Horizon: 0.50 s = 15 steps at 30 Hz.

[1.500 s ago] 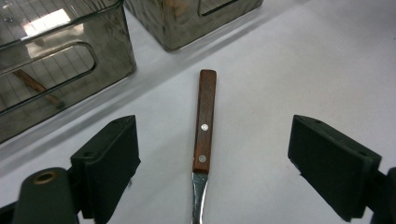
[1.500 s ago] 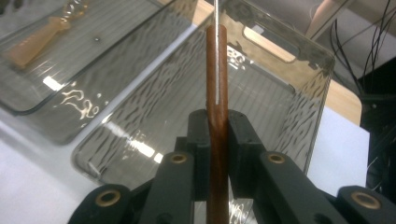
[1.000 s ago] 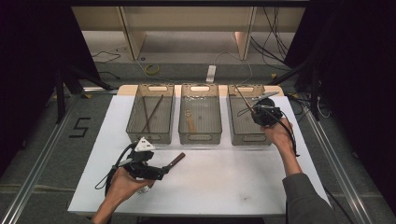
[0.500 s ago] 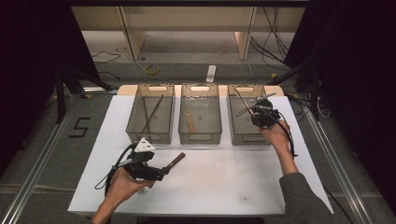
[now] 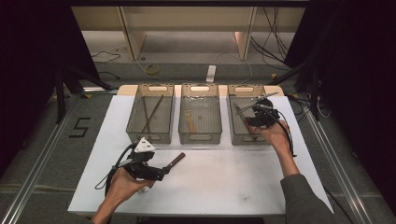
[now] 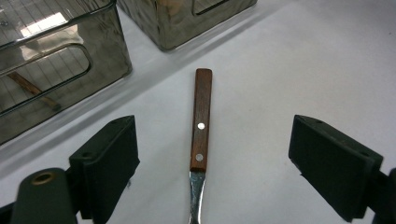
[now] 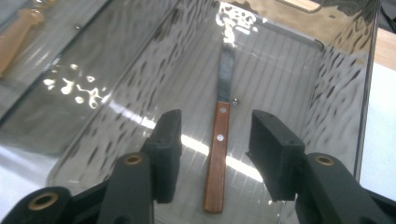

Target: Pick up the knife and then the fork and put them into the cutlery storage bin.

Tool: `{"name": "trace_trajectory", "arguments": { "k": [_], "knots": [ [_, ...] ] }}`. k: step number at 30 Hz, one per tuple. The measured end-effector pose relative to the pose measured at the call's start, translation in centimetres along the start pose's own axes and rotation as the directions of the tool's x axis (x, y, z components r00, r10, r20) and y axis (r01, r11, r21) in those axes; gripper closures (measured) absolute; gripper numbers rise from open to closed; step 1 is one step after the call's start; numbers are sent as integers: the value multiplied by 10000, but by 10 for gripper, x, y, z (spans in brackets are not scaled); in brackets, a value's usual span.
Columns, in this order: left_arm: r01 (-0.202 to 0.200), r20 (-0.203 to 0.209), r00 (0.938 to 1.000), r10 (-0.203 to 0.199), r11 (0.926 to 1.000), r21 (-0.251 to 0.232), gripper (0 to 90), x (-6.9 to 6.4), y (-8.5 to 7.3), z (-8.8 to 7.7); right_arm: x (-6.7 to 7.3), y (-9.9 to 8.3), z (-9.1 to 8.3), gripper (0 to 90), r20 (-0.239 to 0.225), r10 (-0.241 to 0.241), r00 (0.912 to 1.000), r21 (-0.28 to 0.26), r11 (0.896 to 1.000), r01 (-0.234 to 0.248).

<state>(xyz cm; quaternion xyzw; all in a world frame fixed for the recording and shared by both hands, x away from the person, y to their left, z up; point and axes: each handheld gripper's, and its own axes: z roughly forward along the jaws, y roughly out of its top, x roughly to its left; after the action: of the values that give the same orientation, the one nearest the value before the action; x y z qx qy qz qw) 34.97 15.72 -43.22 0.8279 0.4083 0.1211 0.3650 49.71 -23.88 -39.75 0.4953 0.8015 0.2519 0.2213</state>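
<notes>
A wooden-handled knife (image 6: 201, 116) lies flat on the white table (image 5: 224, 182), handle pointing away from my left gripper (image 6: 212, 163). The left jaws stand wide open on either side of it and touch nothing. In the high view this knife (image 5: 176, 161) lies just ahead of the left gripper (image 5: 161, 173). My right gripper (image 5: 254, 119) hangs inside the right mesh bin (image 5: 246, 88). A second wooden-handled knife (image 7: 218, 154) lies on that bin's floor. The right gripper (image 7: 219, 140) has just been opening its jaws, which now stand apart above the knife, clear of it.
Three mesh bins stand in a row at the table's far side. The left bin (image 5: 150, 138) holds thin sticks, and the middle bin (image 5: 200, 138) holds a wooden-handled tool. Cables trail from both grippers. In the left gripper view, a bin wall (image 6: 60, 70) stands close at the upper left.
Both hands keep their places. The right gripper's jaw movement is too small to make out in the high view.
</notes>
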Motion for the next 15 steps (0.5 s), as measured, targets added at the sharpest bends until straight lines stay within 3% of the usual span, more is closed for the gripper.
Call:
{"name": "trace_trajectory", "arguments": {
  "k": [10, 15],
  "knots": [
    [41, -67, 10000, -41, 10000, 25, 152, 0, 0, 1, 15, -4, -32, 425, -529, -482, 9974, -824, 9956, 438],
    [1, -96, 10000, 0, 10000, 61, 152, 1, 1, 1, 29, -15, -50, 354, -1336, -683, 9887, -1376, 9892, 498]
  ]
}}
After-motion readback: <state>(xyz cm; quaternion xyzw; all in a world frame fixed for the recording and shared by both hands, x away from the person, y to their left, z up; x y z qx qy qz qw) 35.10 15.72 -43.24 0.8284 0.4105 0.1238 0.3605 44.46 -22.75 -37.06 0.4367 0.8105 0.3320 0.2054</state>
